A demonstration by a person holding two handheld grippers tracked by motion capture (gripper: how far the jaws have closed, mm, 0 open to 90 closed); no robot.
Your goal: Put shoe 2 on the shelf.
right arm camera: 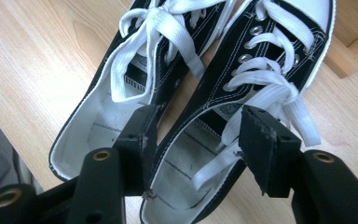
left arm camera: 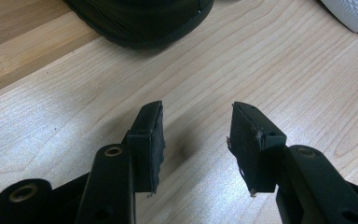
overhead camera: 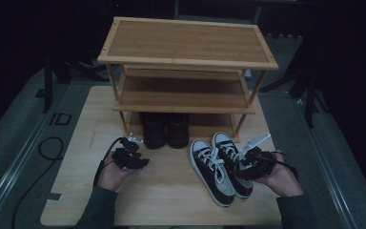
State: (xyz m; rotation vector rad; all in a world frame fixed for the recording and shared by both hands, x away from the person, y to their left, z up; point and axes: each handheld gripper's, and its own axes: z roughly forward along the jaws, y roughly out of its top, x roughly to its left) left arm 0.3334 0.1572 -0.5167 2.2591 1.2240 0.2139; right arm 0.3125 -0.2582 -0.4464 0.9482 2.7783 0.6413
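Note:
A pair of black-and-white lace-up sneakers point(overhead camera: 218, 168) lies side by side on the wooden table point(overhead camera: 171, 198), toes toward the rack. My right gripper point(overhead camera: 246, 167) hovers over their heel ends. In the right gripper view it point(right arm camera: 196, 140) stands open. One jaw is at the adjoining walls of the two shoes, the other above the laces point(right arm camera: 261, 88) of the sneaker nearer the table's right edge point(right arm camera: 265, 51). Neither pad presses on anything. My left gripper point(overhead camera: 140, 161) is held low over bare table, open and empty point(left arm camera: 196, 135), just in front of a dark shoe point(left arm camera: 140, 18).
A three-tier bamboo shoe rack point(overhead camera: 186, 43) stands at the back of the table. A pair of dark shoes point(overhead camera: 166, 129) sits on its lowest shelf. A white sneaker toe point(left arm camera: 354, 11) shows at the corner of the left gripper view. Cables lie on the grey floor point(overhead camera: 24, 157) to the left.

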